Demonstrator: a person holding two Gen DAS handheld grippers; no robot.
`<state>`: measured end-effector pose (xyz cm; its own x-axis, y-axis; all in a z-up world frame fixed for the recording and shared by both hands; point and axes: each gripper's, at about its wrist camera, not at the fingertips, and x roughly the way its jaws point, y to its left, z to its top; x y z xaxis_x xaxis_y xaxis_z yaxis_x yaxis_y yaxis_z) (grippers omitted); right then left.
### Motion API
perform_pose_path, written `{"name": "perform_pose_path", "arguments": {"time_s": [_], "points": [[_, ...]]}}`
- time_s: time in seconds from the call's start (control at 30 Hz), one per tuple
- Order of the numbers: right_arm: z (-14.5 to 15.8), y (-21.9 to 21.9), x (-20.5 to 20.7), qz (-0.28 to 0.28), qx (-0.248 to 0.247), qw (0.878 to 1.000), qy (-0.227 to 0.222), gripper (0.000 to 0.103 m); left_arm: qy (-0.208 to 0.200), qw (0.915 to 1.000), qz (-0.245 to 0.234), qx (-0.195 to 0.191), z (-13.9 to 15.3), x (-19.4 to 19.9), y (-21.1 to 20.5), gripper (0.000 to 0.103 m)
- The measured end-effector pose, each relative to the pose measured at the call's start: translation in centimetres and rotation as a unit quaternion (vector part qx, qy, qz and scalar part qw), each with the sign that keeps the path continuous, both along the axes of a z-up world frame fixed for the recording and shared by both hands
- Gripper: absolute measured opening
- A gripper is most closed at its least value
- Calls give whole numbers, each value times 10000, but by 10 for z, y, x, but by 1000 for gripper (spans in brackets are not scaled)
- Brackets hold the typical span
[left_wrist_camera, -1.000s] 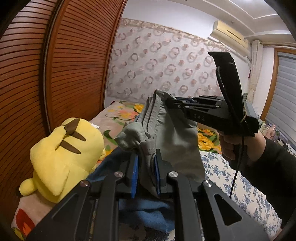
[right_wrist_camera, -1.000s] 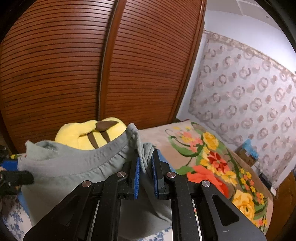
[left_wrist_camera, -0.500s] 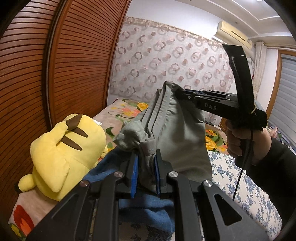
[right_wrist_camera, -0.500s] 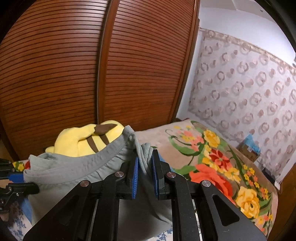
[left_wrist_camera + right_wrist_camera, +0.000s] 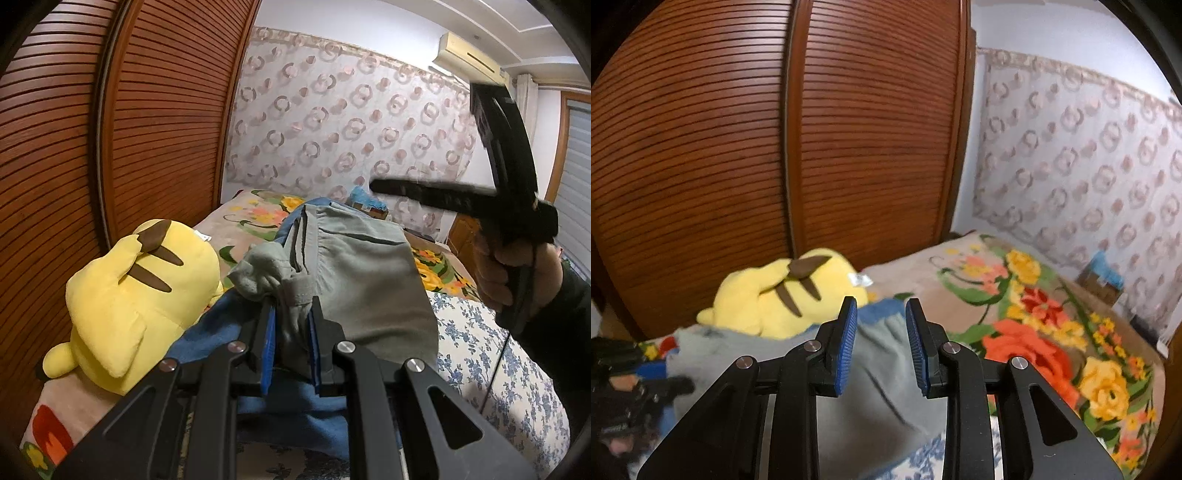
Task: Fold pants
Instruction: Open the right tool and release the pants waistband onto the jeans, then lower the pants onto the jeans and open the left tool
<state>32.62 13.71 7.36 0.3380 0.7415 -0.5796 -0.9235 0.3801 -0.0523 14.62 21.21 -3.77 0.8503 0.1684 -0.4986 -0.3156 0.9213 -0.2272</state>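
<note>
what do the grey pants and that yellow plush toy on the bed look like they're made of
Grey pants: looks like soft matte woven cloth, perhaps cotton; it bunches and creases where the left tool pinches it.
Yellow plush toy: fuzzy fleece-like fabric over soft stuffing, judging by its rounded, puffy shape and stitched brown stripes.

The pants (image 5: 362, 280) lay on the bed (image 5: 476, 347), draped over another garment (image 5: 207, 332). The plush toy (image 5: 136, 295) sat just left of the pants, right up against the wardrobe doors (image 5: 110, 147). A small box (image 5: 1102, 282) stood beyond the pants near the curtain (image 5: 343, 133).
</note>
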Motion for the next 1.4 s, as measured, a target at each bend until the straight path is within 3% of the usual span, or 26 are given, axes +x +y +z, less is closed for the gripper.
{"name": "perform_pose_path", "arguments": {"time_s": [0.17,0.37,0.53,0.83,1.1,1.23,1.3,1.4], "points": [[-23,-5,-1,42,-403,9992,68,26,16,10000,66,12,-3,0,0,12],[-48,-11,18,-307,-705,9970,74,26,128,9998,124,43,-8,1,0,13],[-59,-14,37,-453,-723,9962,159,27,183,9997,144,11,-11,1,2,15],[-47,-13,30,-665,-602,9957,212,30,286,9995,152,-10,-5,1,1,17],[-36,-13,-1,-468,-372,9978,296,38,420,9988,147,213,0,-3,-3,39],[-37,-13,-16,-396,-362,9980,340,42,430,9986,129,265,2,-10,-4,44],[-40,-13,-21,-385,-363,9978,398,44,453,9985,102,276,2,-13,-4,54],[-44,-13,-28,-393,-384,9974,477,46,488,9984,72,286,2,-17,-5,59]]}}
